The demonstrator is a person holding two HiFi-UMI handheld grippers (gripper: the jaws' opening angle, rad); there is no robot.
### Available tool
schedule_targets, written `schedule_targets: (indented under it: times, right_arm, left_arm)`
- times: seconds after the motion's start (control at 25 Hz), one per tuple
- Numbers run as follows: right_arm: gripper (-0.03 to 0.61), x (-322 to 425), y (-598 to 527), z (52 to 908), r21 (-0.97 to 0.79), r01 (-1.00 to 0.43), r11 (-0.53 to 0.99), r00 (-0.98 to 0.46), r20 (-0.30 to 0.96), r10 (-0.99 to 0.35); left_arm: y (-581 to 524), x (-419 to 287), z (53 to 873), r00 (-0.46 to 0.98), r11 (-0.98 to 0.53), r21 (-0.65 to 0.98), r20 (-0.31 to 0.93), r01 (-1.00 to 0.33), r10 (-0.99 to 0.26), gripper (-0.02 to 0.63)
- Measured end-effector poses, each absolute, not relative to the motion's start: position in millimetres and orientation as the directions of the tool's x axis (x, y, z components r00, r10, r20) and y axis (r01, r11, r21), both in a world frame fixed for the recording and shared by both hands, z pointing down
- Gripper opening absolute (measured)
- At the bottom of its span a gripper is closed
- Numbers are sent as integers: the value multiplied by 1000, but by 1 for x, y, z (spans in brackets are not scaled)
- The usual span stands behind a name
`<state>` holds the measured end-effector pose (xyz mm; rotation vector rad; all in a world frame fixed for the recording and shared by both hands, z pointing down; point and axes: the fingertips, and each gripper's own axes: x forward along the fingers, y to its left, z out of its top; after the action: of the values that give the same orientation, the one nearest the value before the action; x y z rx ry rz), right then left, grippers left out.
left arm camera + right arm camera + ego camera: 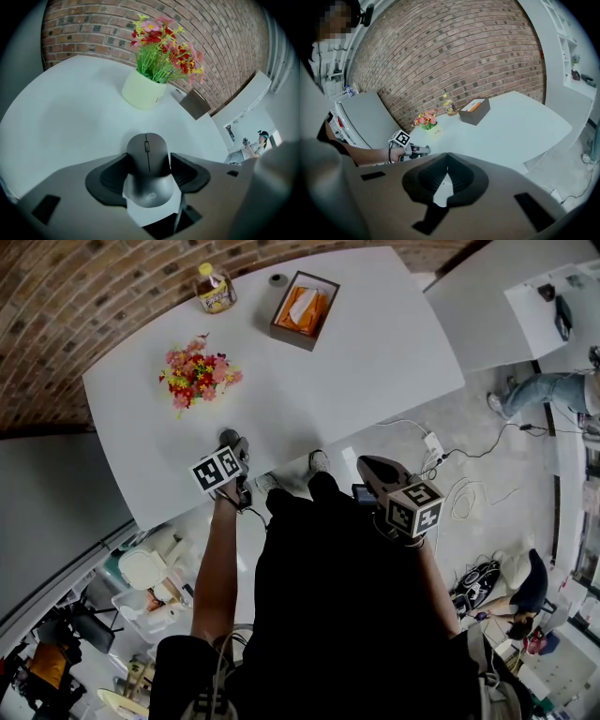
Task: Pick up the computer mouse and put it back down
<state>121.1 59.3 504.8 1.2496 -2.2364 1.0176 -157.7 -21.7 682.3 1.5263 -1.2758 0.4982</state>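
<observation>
L gripper (pixel 149 157) jaws seem clamped on mouse (pixel 149 172); R gripper (pixel 447 158) closed, empty. Risk: the mouse's rounded sides slip, and it drops off the table (pixel 70 126) edge.

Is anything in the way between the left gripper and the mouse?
No, nothing visible. The left gripper already has the mouse right between its jaws, which hug its sides. The flower pot stands farther back on the table, well apart from them.

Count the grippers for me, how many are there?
2. The left gripper is at the table's near edge, closed on the mouse. The right gripper is past the table edge, over the floor, shut and empty. None seem hidden.
</observation>
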Motion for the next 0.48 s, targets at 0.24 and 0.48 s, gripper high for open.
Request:
schedule_targets:
  times: [0.24,0.48]
  right_arm:
    - [17,118,58,506,-408,-844,347,-535,627,-566]
    - [17,119,58,506,-409,-844,346,-535,629,-564]
  left_arm:
    - [-21,-161,683,345,101,438,812,-893,-471,298]
    - [-22,-162,684,338,111,438,809,-892,-482,298]
